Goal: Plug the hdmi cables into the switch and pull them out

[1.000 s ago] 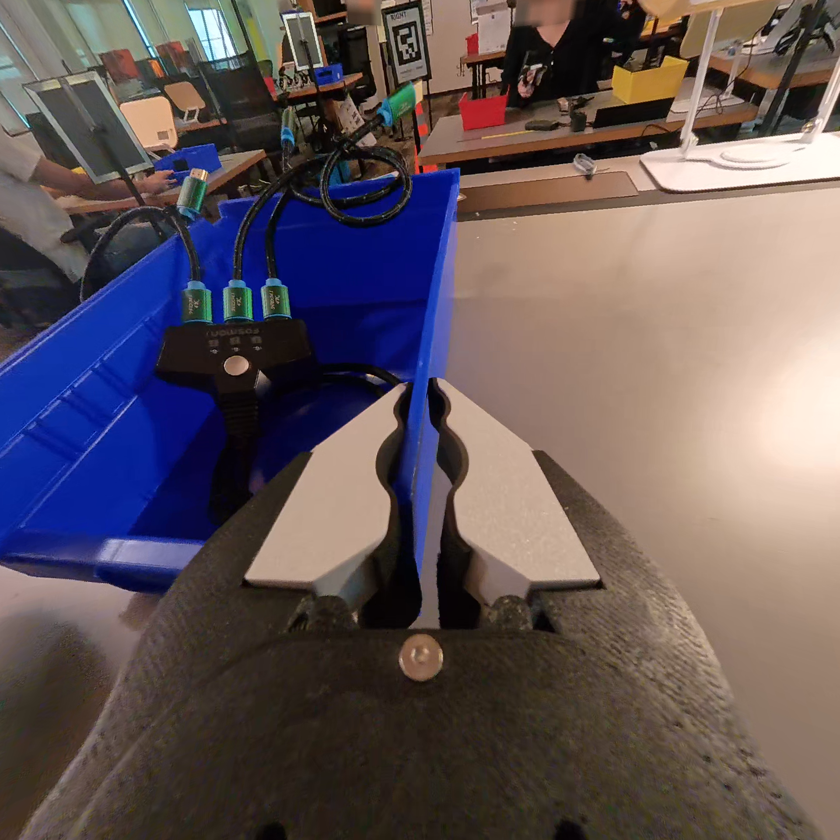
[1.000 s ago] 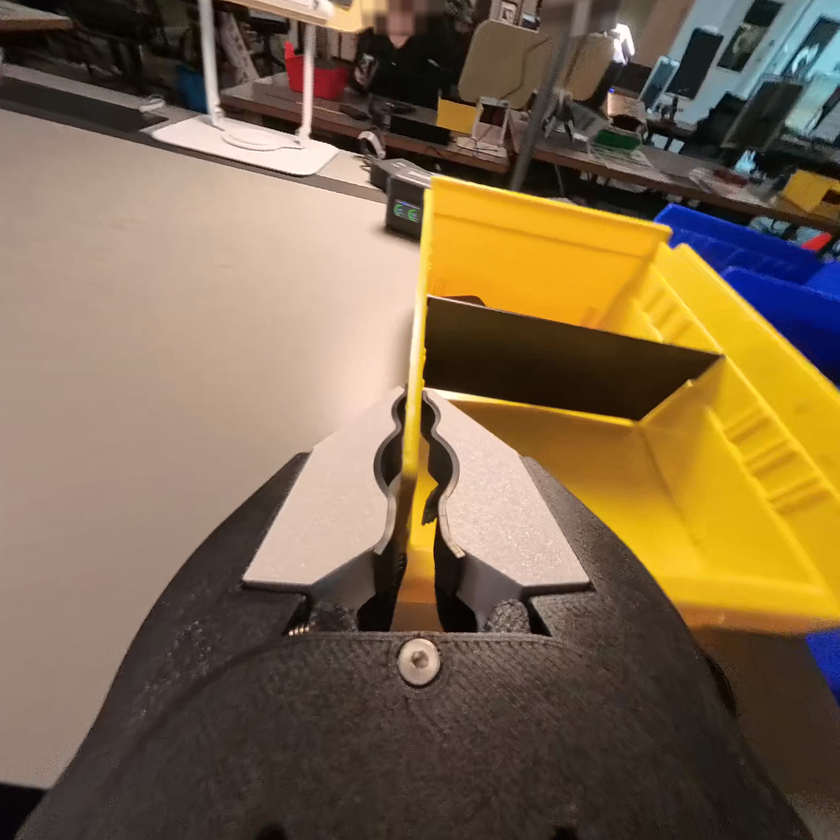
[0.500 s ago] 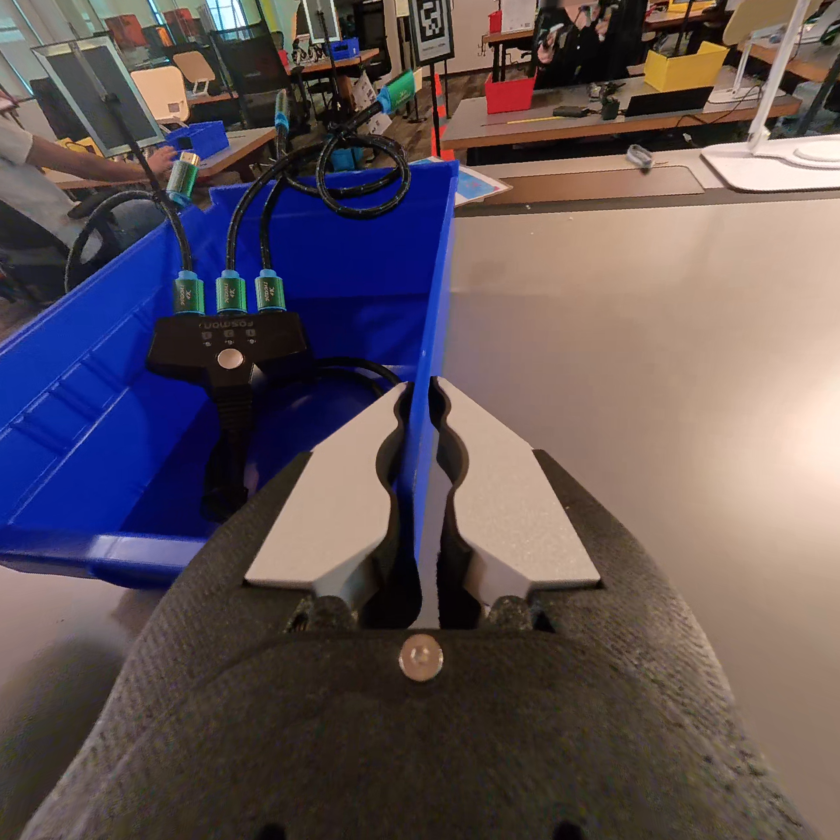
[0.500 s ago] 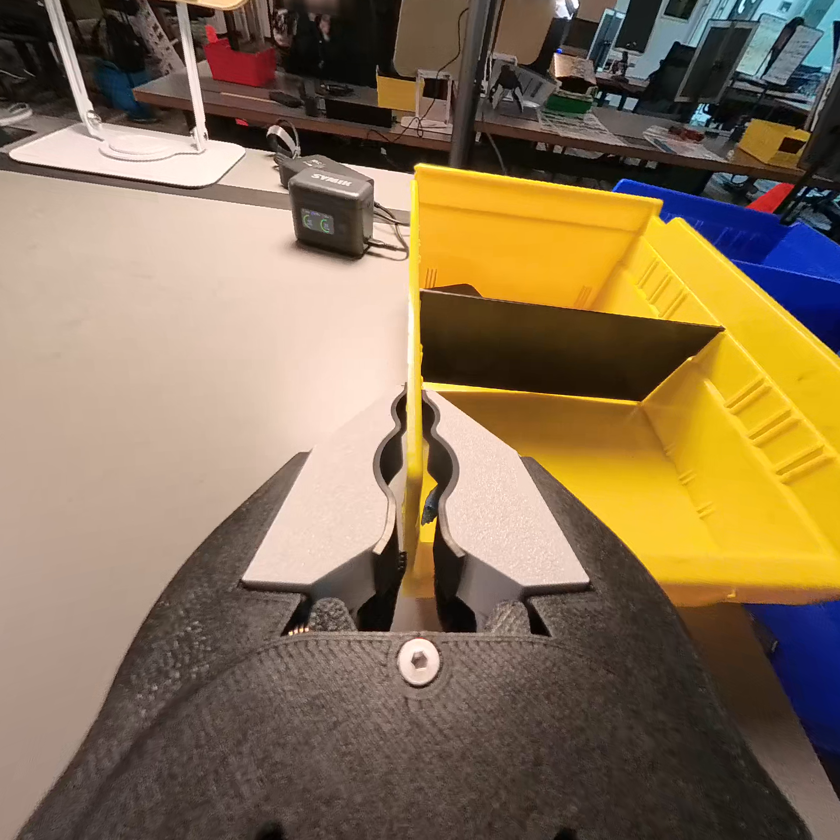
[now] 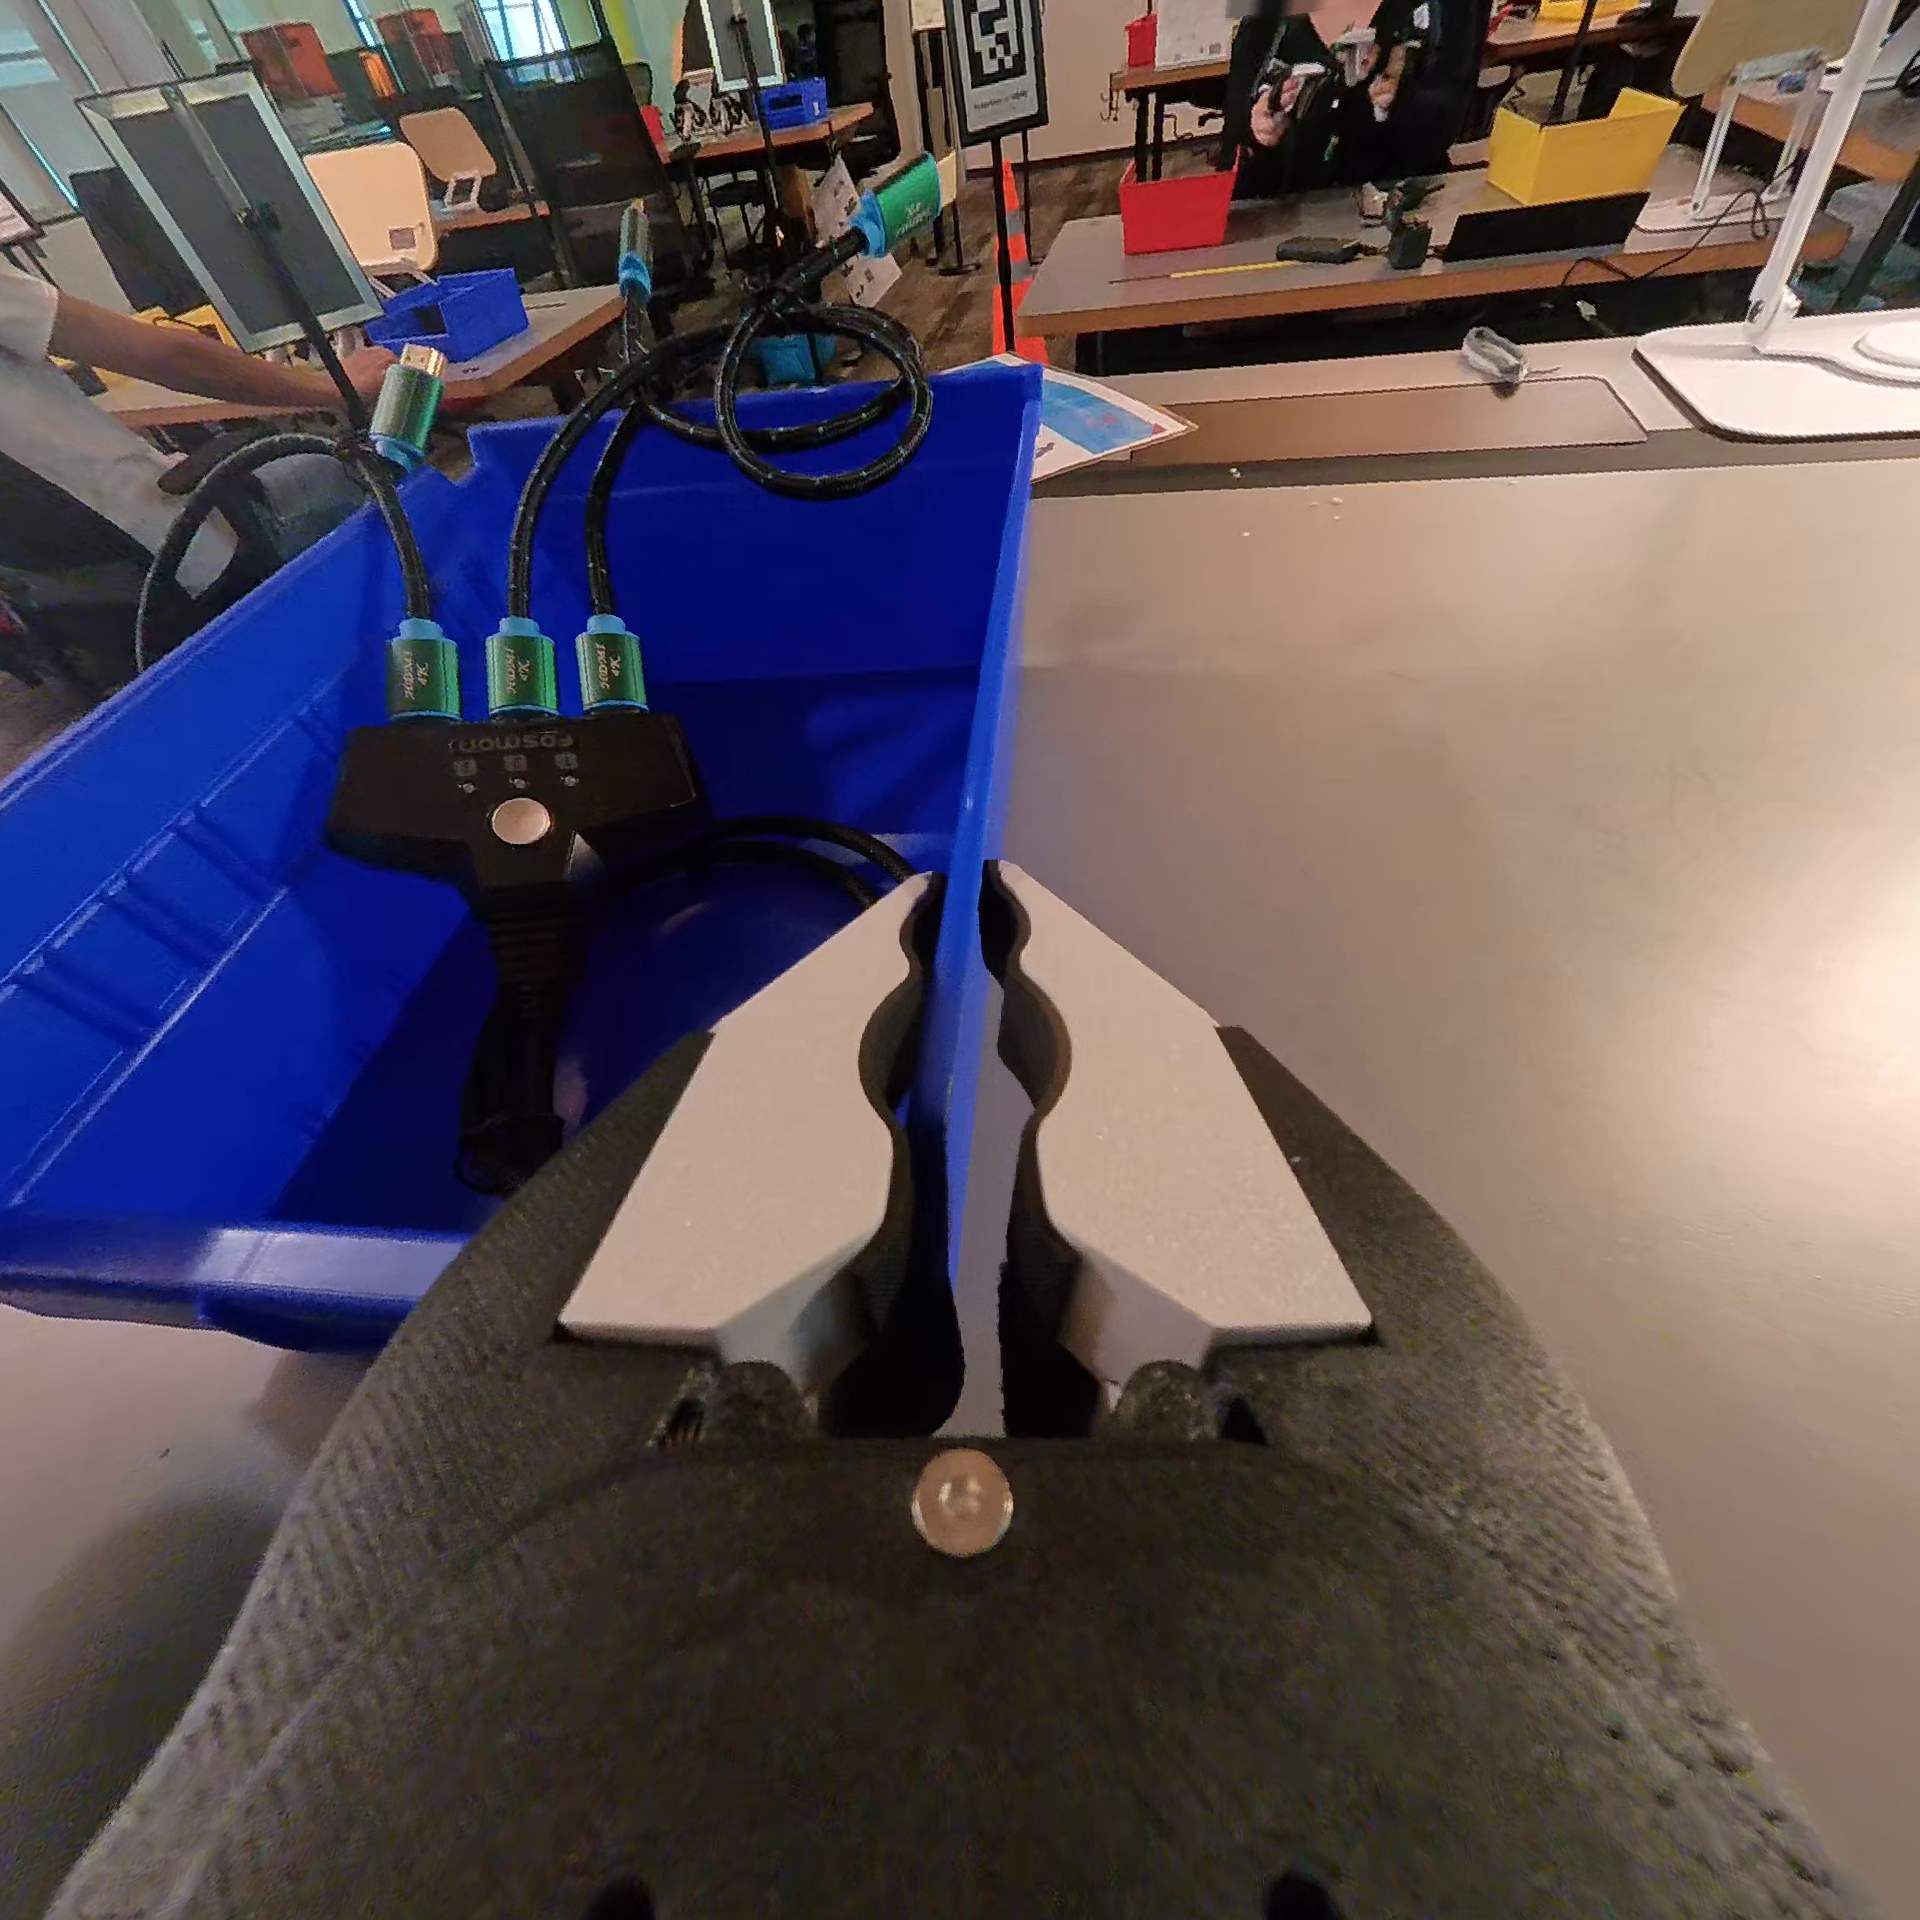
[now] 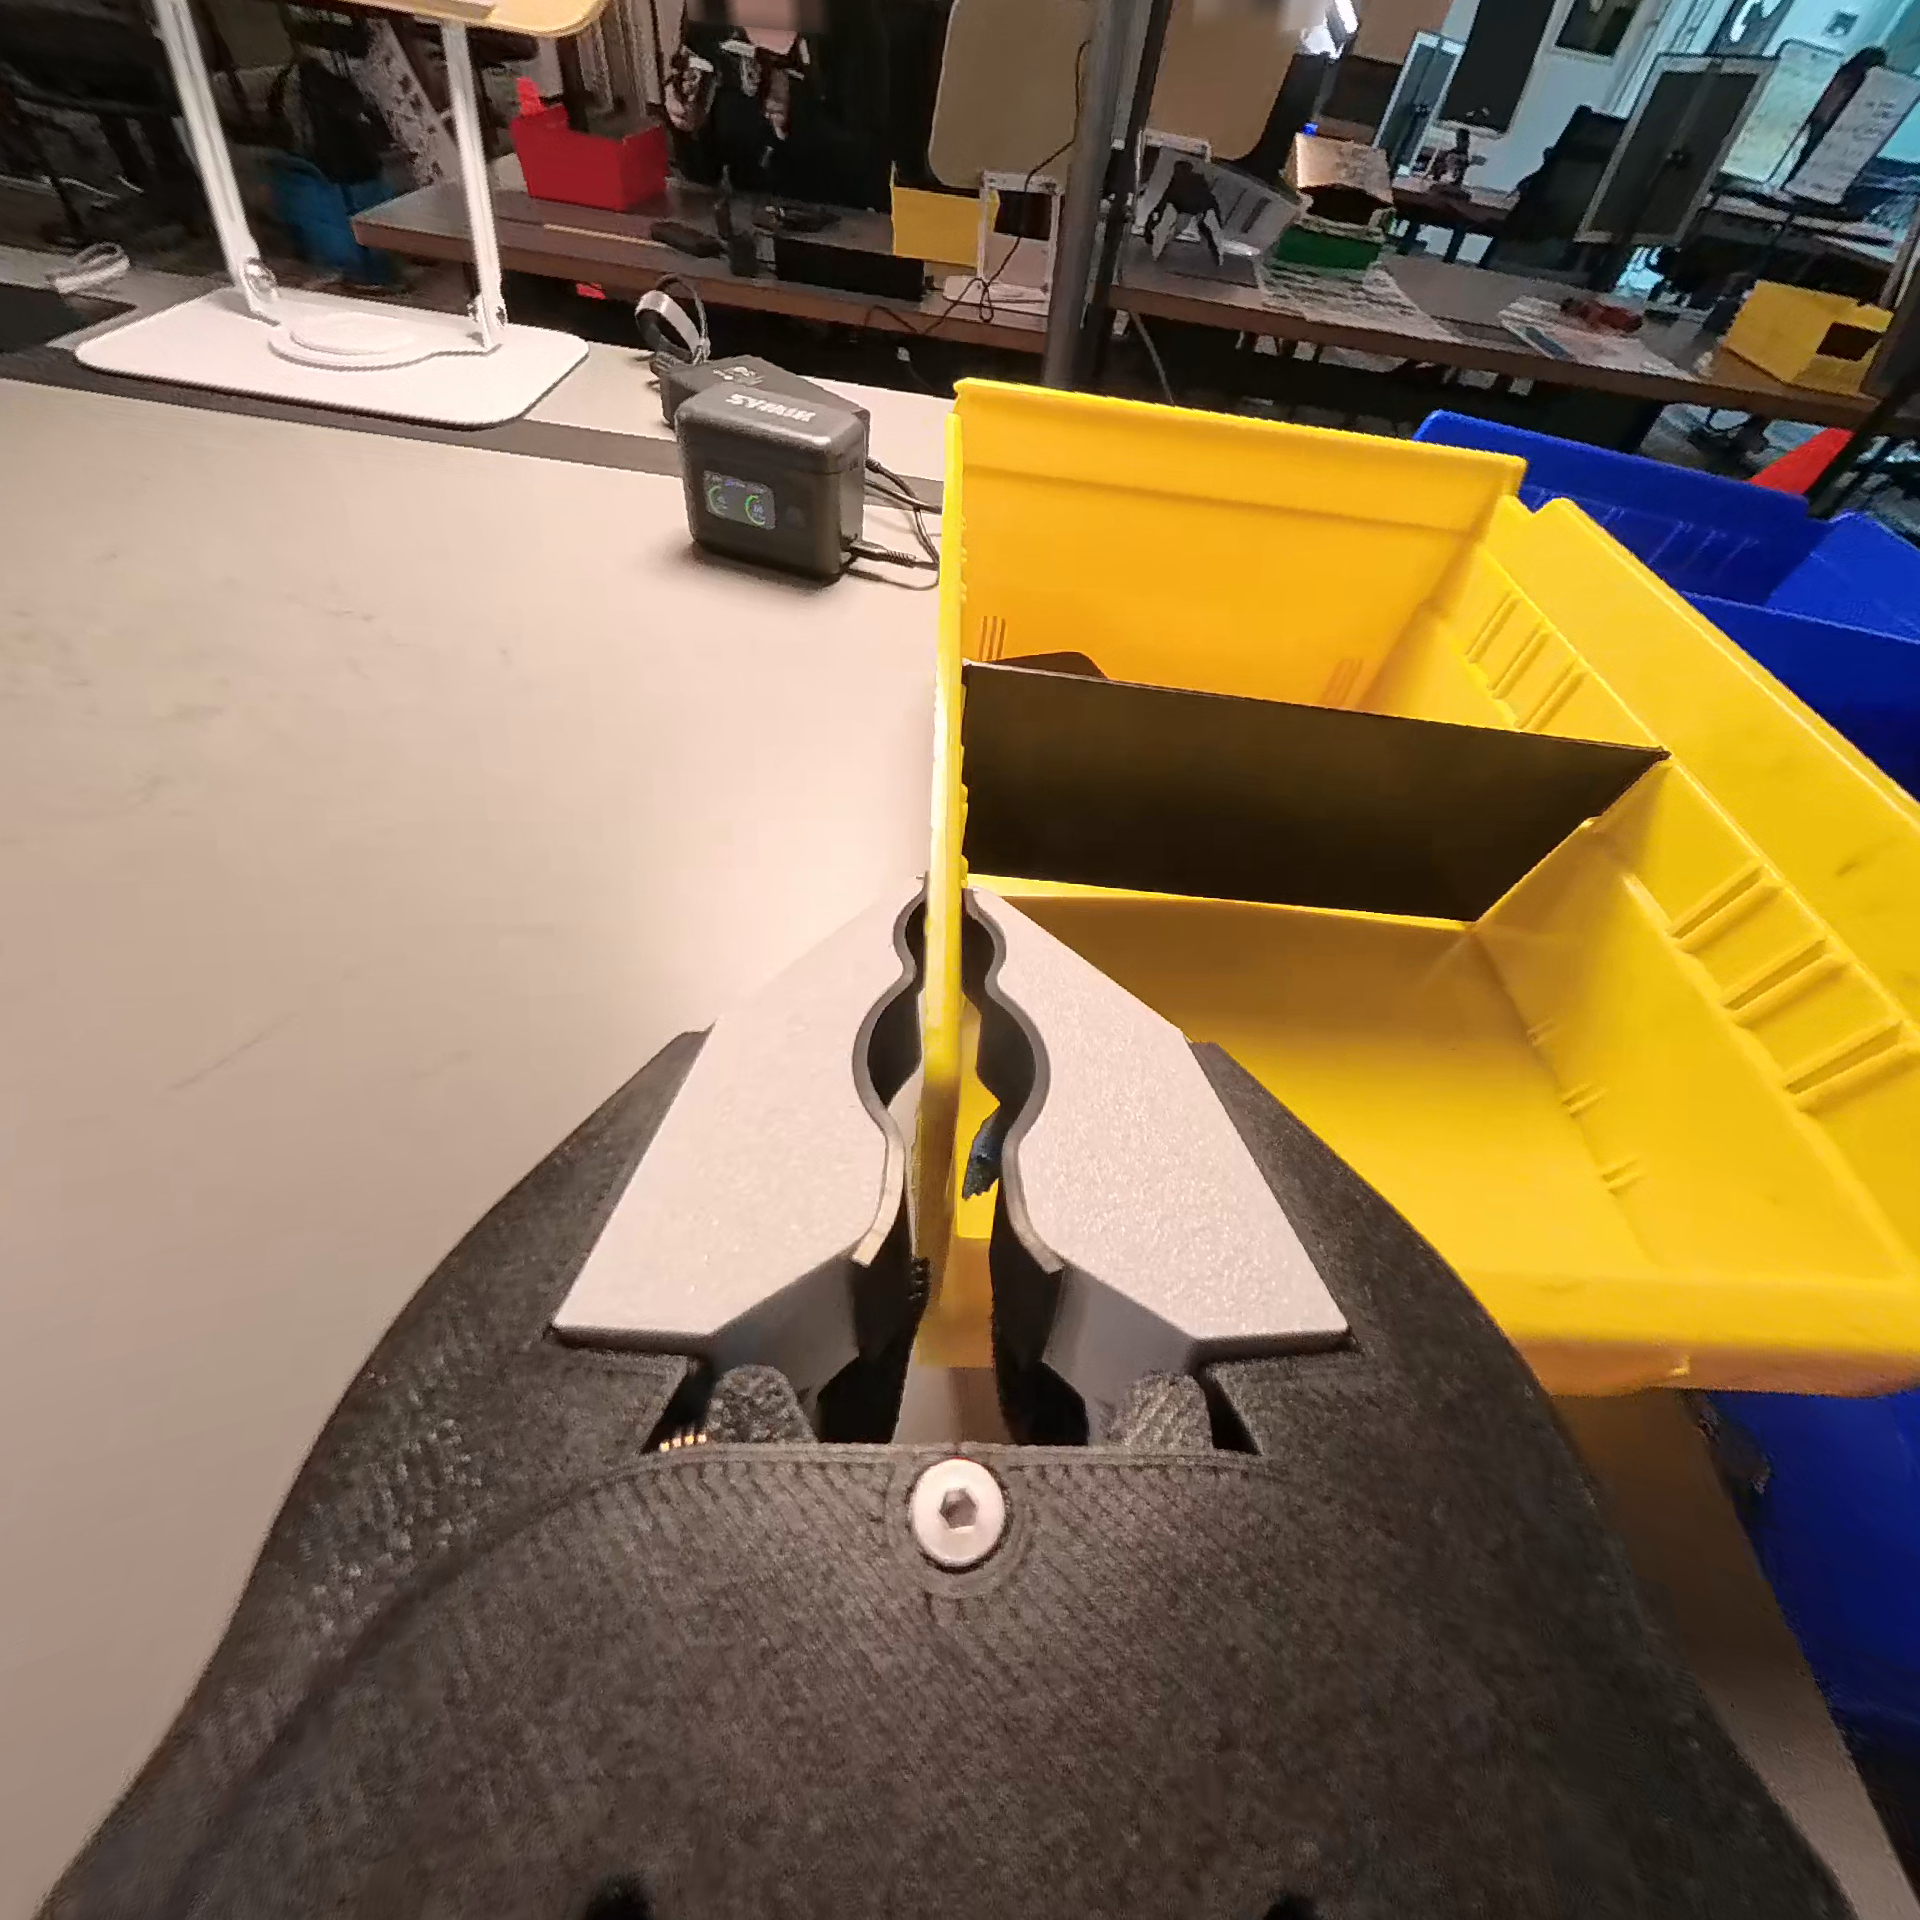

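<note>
A black HDMI switch (image 5: 514, 805) lies in a blue bin (image 5: 821, 665) with three green-ended HDMI cables (image 5: 520, 675) plugged into its far side. Their braided black leads loop up over the bin's back wall, and the free plugs (image 5: 410, 400) stick up behind it. My left gripper (image 5: 961, 894) is shut on the blue bin's right wall. My right gripper (image 6: 943, 899) is shut on the left wall of a yellow bin (image 6: 1558, 1091) that has a black divider (image 6: 1247, 800) across it; its near part shows nothing inside.
A grey table (image 5: 1507, 831) lies between the bins. A black charger box (image 6: 774, 488) with cords and a white lamp base (image 6: 332, 353) sit at the table's far edge. More blue bins (image 6: 1818, 582) stand right of the yellow one. People sit at desks beyond. Some 75 cm of space lies between my two pairs of fingers. About 15 cm separates my left fingertips from the black HDMI switch (image 5: 514, 805).
Both views have tilted and shifted, with the bins still gripped. The yellow bin has moved back from the charger box, which now shows fully. The blue bin sits slightly differently against the background.
</note>
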